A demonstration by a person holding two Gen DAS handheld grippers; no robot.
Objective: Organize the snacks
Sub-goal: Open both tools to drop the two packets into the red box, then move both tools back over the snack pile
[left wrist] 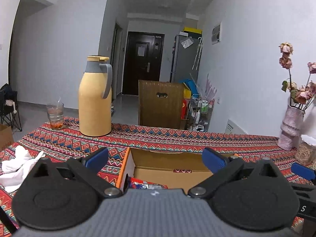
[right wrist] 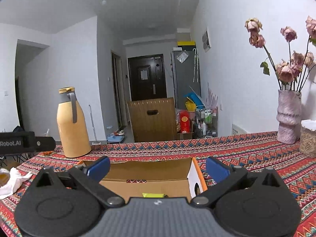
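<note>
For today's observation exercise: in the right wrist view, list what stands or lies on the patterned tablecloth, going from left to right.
White cloth → yellow thermos jug → open cardboard box → pink vase of dried roses → jar with white lid.

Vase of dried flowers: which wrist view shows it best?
The right wrist view. There the vase stands whole on the tablecloth with most blooms in frame. In the left wrist view the vase sits at the far right edge, smaller and warped, with some flowers cut off.
</note>
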